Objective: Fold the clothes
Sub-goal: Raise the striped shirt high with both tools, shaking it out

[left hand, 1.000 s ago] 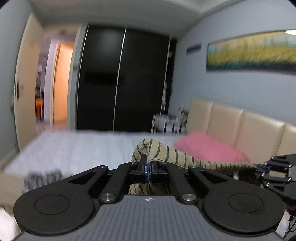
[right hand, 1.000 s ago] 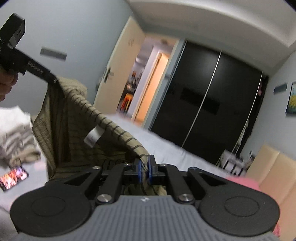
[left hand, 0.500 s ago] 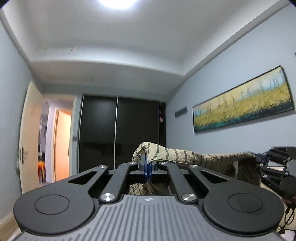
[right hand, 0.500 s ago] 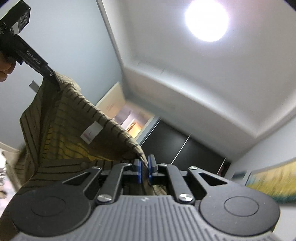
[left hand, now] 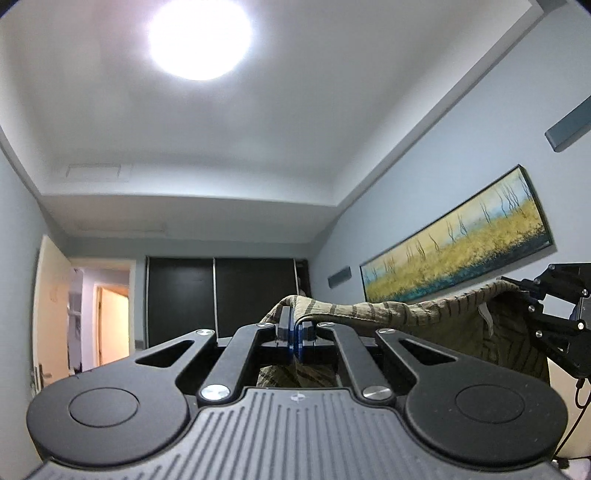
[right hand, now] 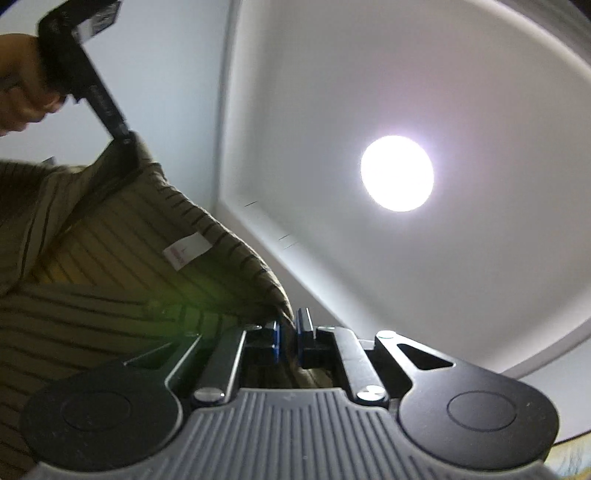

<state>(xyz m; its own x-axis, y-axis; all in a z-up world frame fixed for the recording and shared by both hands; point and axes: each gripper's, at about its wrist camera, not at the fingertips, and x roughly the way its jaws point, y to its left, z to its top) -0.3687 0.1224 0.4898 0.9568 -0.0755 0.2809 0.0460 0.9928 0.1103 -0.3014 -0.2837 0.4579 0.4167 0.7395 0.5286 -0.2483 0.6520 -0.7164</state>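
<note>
Nearest us in the left wrist view, our left gripper (left hand: 295, 330) is clamped on the edge of the olive striped shirt (left hand: 406, 321), its blue pads pressed together with the cloth draped over them. From there the shirt's top edge stretches rightward, held up in the air, to our right gripper (left hand: 517, 286) at the frame's right side. In the right wrist view, the right gripper (right hand: 291, 332) pinches the other end of that edge between its blue pads, a narrow gap filled with fabric. The shirt hangs down to the left, a white label (right hand: 186, 251) showing inside. Beyond it a hand (right hand: 22, 85) grips the left gripper's handle. Farther off are the landscape painting (left hand: 458, 236), the dark wardrobe (left hand: 221, 295), the open door (left hand: 50, 314) and the round ceiling lamp (left hand: 199, 35).
</note>
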